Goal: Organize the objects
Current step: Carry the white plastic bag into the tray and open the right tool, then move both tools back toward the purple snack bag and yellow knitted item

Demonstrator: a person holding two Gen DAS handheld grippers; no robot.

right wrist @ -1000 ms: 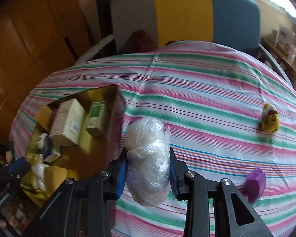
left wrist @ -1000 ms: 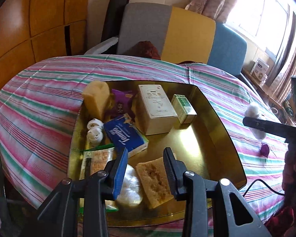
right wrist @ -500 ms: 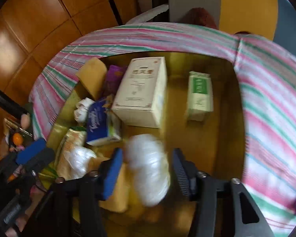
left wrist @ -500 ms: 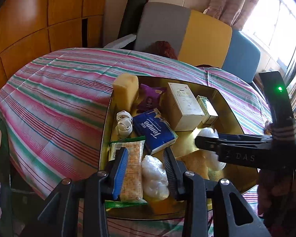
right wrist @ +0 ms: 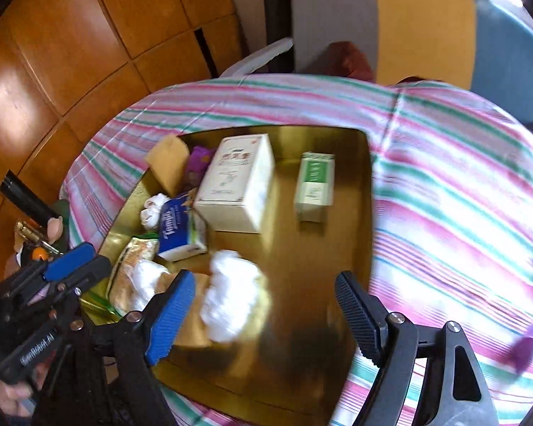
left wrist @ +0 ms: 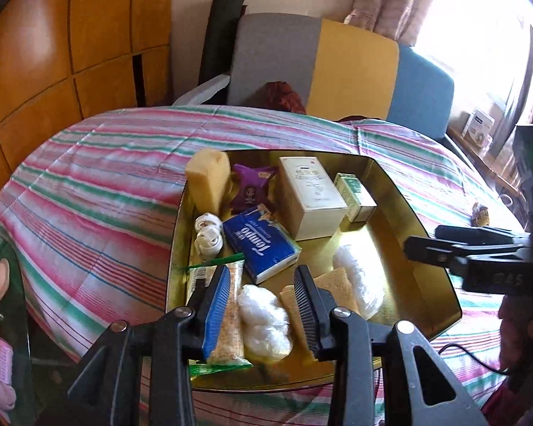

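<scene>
A gold tray [left wrist: 423, 234] on the striped cloth holds a yellow sponge [left wrist: 209, 181], a purple packet [left wrist: 252, 191], a white box [left wrist: 311, 198], a green-white box [left wrist: 355, 195], a blue tissue pack [left wrist: 259, 245] and a cracker packet [left wrist: 227, 312]. A white plastic-wrapped bundle [right wrist: 231, 301] lies on the tray against a tan slab [left wrist: 334, 284]. My right gripper [right wrist: 264, 278] hovers over it, jaws opening, pads off it. My left gripper [left wrist: 263, 273] hangs over the tray's near end, open and holding nothing, above a second white bundle [left wrist: 264, 316].
A small yellow toy [left wrist: 479, 213] and a purple object [right wrist: 524, 346] lie on the cloth right of the tray. A grey, yellow and blue chair [left wrist: 337, 67] stands behind the table, with wooden panels [left wrist: 71, 53] at the left. A low side table with small items sits at the far left.
My right gripper carried the white bundle from over the cloth to the tray, spread its jaws and let it go. The left gripper barely moved.
</scene>
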